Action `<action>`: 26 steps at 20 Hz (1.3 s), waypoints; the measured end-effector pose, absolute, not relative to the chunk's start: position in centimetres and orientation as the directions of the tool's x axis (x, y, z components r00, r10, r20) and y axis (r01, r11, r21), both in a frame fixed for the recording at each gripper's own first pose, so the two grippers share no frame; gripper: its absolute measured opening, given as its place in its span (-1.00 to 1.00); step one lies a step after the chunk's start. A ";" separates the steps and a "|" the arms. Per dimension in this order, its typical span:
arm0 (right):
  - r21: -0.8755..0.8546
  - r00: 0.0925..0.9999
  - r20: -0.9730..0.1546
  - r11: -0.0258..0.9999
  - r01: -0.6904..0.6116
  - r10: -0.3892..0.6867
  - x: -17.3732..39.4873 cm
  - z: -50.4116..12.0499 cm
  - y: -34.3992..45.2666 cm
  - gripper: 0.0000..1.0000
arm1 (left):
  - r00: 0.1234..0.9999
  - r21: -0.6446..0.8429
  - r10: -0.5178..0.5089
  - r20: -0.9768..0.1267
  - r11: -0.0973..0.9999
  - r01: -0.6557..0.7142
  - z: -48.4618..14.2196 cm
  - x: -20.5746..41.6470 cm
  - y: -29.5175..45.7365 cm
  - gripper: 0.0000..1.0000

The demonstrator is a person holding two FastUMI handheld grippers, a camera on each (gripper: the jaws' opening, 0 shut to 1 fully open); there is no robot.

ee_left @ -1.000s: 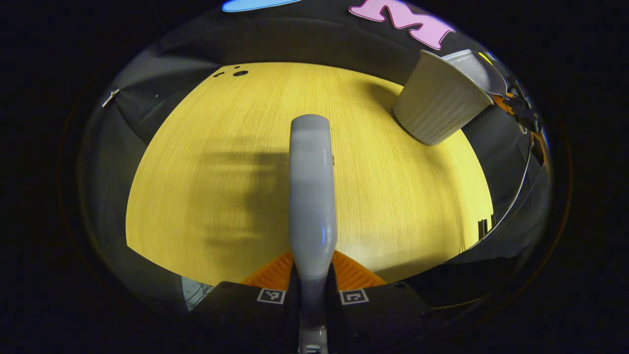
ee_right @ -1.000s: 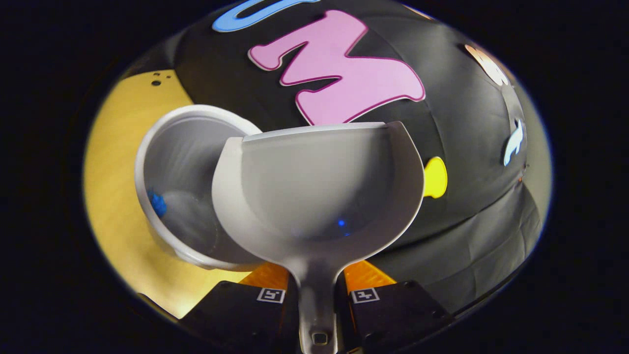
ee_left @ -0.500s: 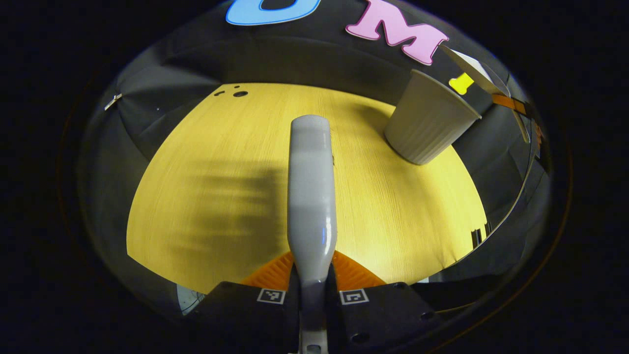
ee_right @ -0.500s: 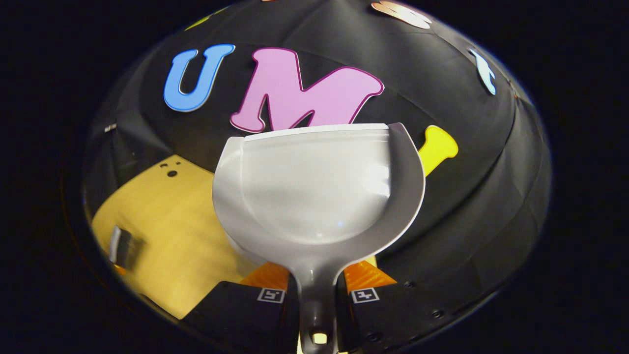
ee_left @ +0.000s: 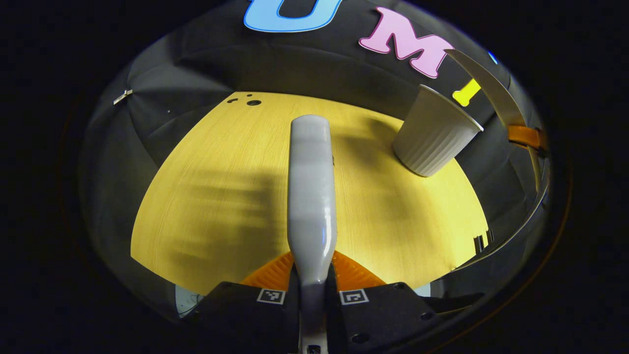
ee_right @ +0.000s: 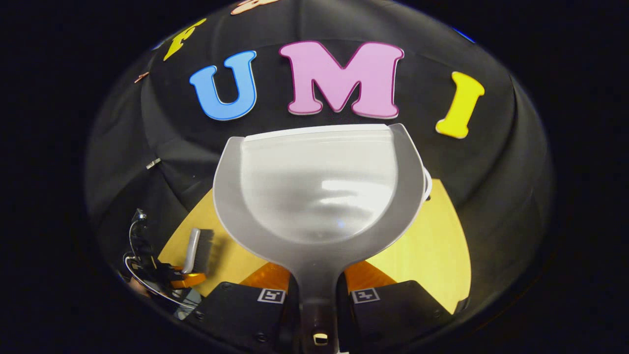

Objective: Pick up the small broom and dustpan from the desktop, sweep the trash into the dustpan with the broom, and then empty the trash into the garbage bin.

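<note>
Broom [ee_left: 311, 191], grey and seen end-on along its back, runs up the middle of the left gripper view; the left gripper [ee_left: 311, 275] has both fingers closed against the broom's narrow handle end, one finger on each side, with no gap visible. Below it lies the yellow wooden desktop [ee_left: 221, 196], on which the broom casts a blurred shadow to the left. A pale ribbed garbage bin [ee_left: 432, 142] stands upright on the desktop toward the far right edge, well apart from the broom. At the far right of the same view the dustpan [ee_left: 491, 88] appears edge-on, held above and beside the bin. In the right gripper view the dustpan [ee_right: 319, 191] faces the camera, its hollow showing no trash, its flat lip uppermost against the booth wall; the right gripper [ee_right: 318, 295] is clamped on the dustpan's handle, both fingers pressing its sides. A sliver of the bin's rim [ee_right: 428, 183] peeks out behind the dustpan's right edge. At lower left of that view the broom [ee_right: 192, 250] and its bristles show above the desktop [ee_right: 432, 246].
</note>
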State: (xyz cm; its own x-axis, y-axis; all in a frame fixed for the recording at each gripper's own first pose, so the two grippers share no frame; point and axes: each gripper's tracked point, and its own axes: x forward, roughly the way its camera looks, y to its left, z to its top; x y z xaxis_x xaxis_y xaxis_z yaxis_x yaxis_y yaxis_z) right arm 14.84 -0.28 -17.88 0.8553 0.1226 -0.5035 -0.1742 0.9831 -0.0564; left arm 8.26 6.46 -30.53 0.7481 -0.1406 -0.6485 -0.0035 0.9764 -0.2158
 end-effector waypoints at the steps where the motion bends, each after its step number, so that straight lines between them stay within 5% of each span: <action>1: -0.044 0.840 -0.526 0.982 -0.184 0.134 14.4 -19.2 0.1 -0.32 | 0.744 -0.214 -0.139 -0.653 0.977 -0.005 -30.8 8.1 6.6 -0.41; 20: 0.049 0.526 -0.841 0.985 -0.167 0.131 12.0 -41.8 4.6 -0.32 | 0.586 -0.091 -0.102 -0.804 0.995 0.049 -35.7 11.5 7.7 -0.41; 26: 0.012 0.482 -0.873 0.991 -0.131 0.075 11.7 -43.0 4.4 -0.31 | 0.531 -0.066 -0.080 -0.844 0.997 0.044 -36.3 12.0 7.5 -0.47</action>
